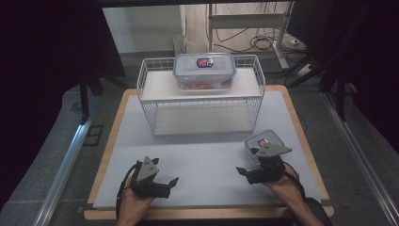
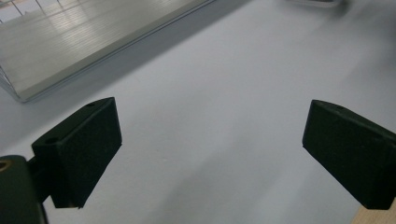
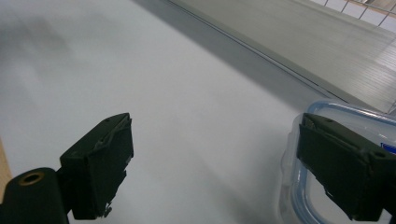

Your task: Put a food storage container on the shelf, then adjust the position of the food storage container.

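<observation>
A grey mat point(image 1: 207, 155) covers a wooden table point(image 1: 109, 146) in the centre of the high view. At the upper middle of the frame a white wire rack point(image 1: 201, 96) stands on the mat, with a solid shelf on top and another below. A big box point(image 1: 204, 70) with a clear body, a blue-rimmed lid and a red and blue label sits on the top shelf, toward the upper centre of the frame; something orange shows through its wall, too blurred to name.

At the lower left of the frame the left hand point(image 1: 134, 205) holds the left gripper point(image 1: 165, 182) low over the mat, its jaws pointing right. In the left gripper view its two black jaws stand wide apart with bare mat between them, and the lower edge of the rack point(image 2: 70, 51) fills the upper left corner.

At the lower right of the high view the right hand point(image 1: 284, 188) holds the right gripper point(image 1: 249, 172), jaws pointing left. A small box point(image 1: 261, 141) of the same kind, with a blue rim and a red and blue label, lies on the mat just above that gripper, partly hidden by its grey plate. In the right gripper view the jaws are spread wide and grip nothing; the small box point(image 3: 299, 186) sits at the lower right edge of the frame, behind the right-hand jaw, and whether the jaw touches its lid cannot be told. The rack point(image 3: 336, 51) crosses the upper right corner.
</observation>
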The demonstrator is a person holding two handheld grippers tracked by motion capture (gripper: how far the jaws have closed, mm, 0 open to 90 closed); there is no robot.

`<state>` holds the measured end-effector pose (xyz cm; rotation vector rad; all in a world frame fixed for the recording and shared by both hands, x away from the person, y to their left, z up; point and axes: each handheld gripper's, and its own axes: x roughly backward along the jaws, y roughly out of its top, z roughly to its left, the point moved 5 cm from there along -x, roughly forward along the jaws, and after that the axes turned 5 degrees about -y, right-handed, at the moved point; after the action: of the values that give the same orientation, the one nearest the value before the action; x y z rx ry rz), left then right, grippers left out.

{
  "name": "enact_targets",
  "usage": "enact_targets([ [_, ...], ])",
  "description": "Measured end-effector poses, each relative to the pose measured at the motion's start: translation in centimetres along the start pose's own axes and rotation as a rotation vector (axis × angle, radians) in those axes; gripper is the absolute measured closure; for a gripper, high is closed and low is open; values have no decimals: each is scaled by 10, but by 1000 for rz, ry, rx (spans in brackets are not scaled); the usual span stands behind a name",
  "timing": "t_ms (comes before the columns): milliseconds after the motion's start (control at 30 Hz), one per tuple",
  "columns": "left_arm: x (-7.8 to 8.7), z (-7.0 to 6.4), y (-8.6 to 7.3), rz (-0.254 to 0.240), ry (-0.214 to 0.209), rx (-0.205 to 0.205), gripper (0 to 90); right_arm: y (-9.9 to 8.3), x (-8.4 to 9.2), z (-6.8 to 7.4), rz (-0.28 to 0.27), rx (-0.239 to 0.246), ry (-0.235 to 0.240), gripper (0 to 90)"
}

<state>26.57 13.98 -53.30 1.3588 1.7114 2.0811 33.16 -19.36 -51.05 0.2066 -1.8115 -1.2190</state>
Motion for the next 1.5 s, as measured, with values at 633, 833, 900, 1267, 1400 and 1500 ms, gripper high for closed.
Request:
enact_targets([
  [633, -3, 2, -3, 19, -15, 4, 46, -4, -4, -21, 78, -110, -32, 37],
  [833, -5, 1, -4, 32, -20, -8, 50, -2, 2, -39, 79, -152, -57, 387],
  [900, -5, 1, -4, 31, -23, -7, 51, -1, 4, -48, 75, -164, -62, 514],
  [1267, -6, 2, -3, 26, -22, -1, 50, -6, 17, -102, 39, -241, -178, 880],
  [1400, -6, 2, -3, 27, -23, -3, 50, -13, 21, -120, 45, -268, -231, 896],
  [1500, -7, 2, -3, 30, -26, -5, 50, -20, 22, -131, 58, -288, -263, 897],
])
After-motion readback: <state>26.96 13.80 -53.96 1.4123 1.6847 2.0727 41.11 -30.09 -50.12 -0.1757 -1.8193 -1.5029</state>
